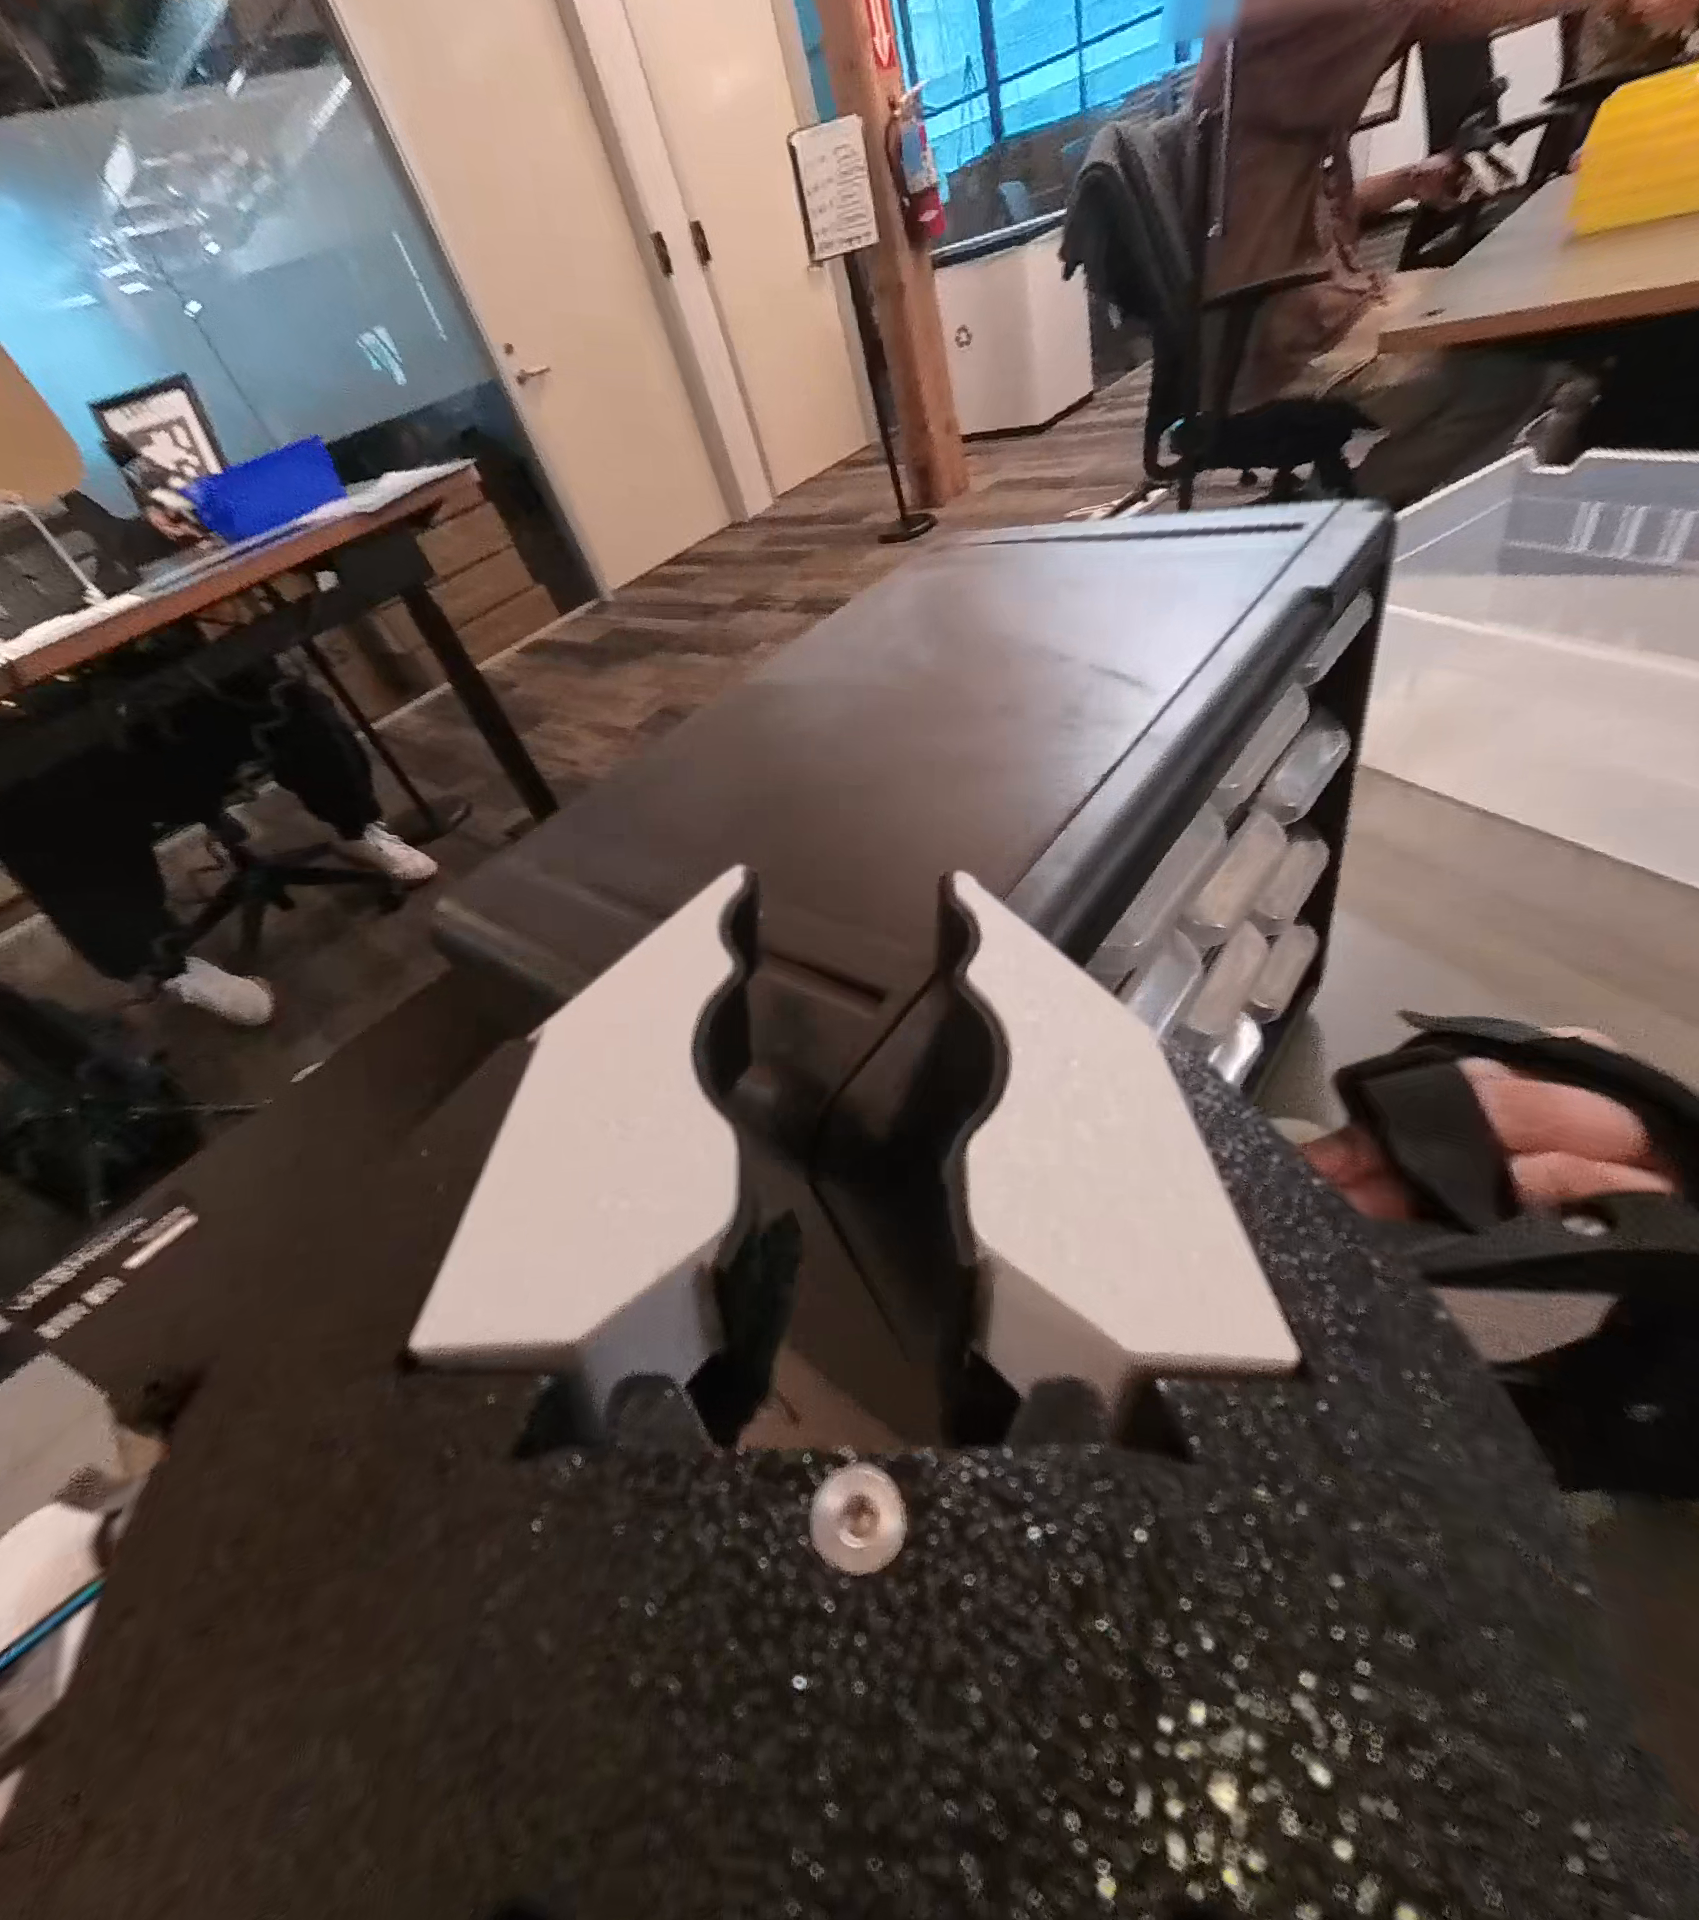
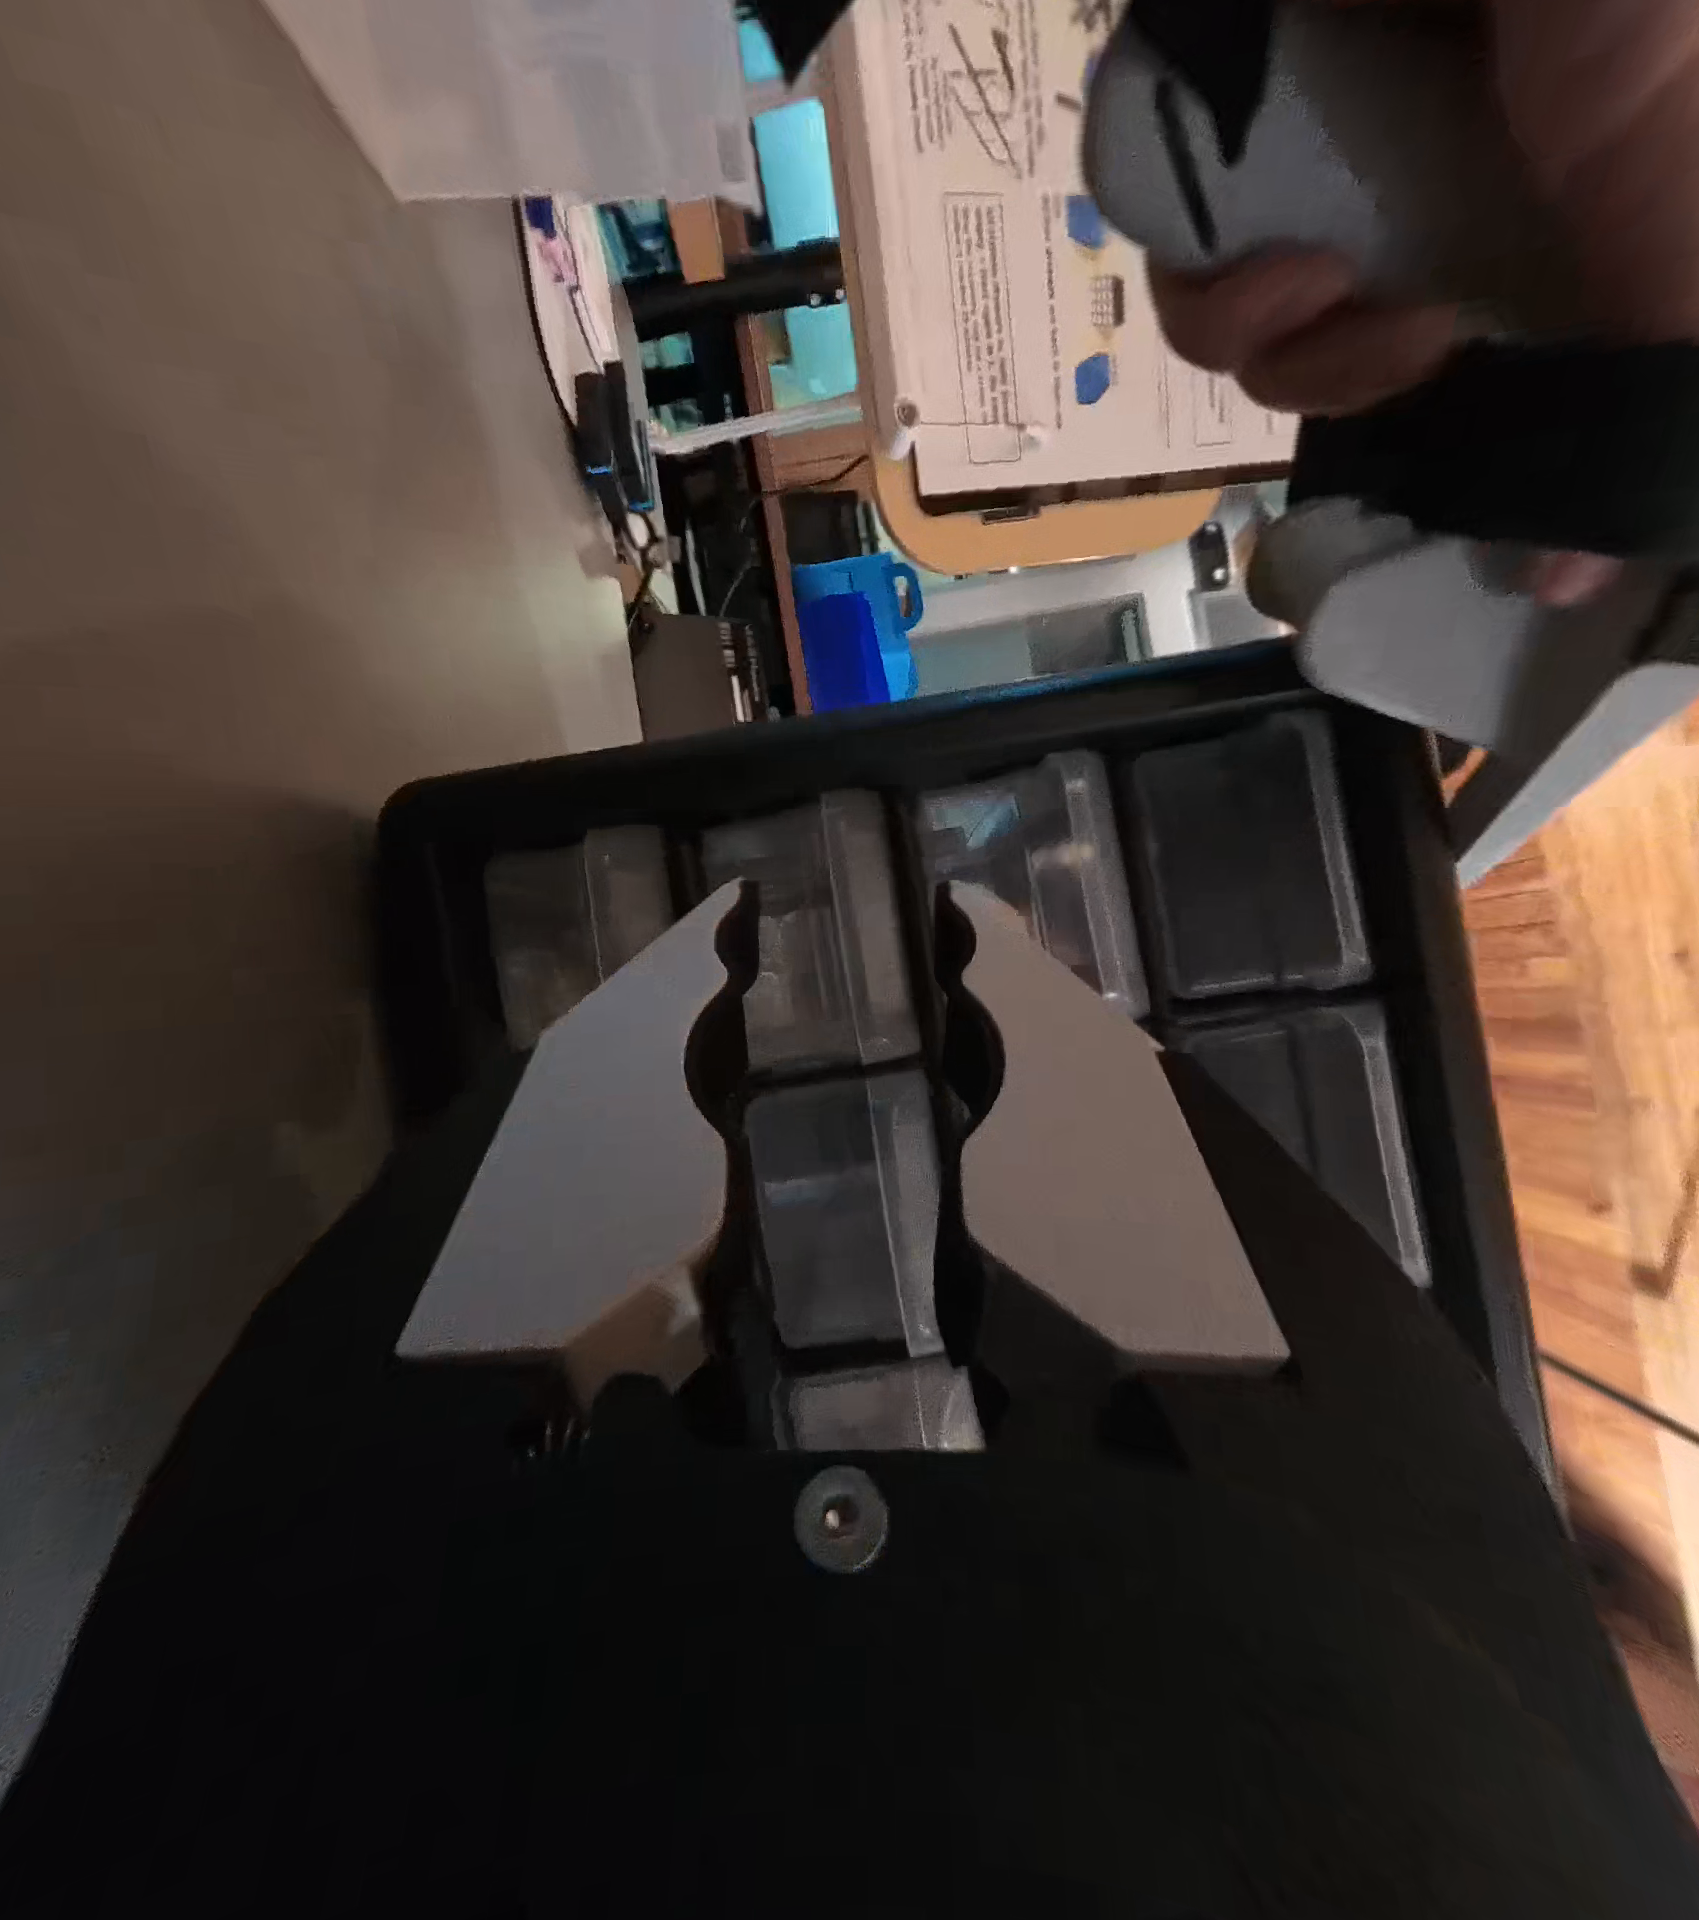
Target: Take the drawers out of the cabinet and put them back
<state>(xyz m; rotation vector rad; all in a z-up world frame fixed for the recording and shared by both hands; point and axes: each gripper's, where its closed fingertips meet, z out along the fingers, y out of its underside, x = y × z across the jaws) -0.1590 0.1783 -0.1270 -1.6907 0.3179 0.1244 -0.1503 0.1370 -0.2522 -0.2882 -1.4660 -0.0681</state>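
Right gripper [image 2: 845, 914] jaws parted, empty, dead ahead of clear plastic drawers [image 2: 824, 1195] in black cabinet [image 2: 1479, 1039]. Left gripper [image 1: 850, 904] jaws parted, empty, over cabinet top.

The cabinet [image 1: 980, 665] is black, with clear, colourless drawers [image 1: 1271, 831] along its front. The left gripper [image 1: 850, 899] has pale grey fingers [image 1: 616, 1143] on a black body flecked with glitter. Beside the cabinet, the hand [image 1: 1551, 1153] wears black straps. Beyond the cabinet stand a yellow bin [image 1: 1697, 135] and a blue bin [image 1: 268, 499]. The right gripper [image 2: 840, 894] is black with grey fingers [image 2: 596, 1132]. The floor [image 2: 1634, 1039] beside the cabinet is orange-brown wood plank.
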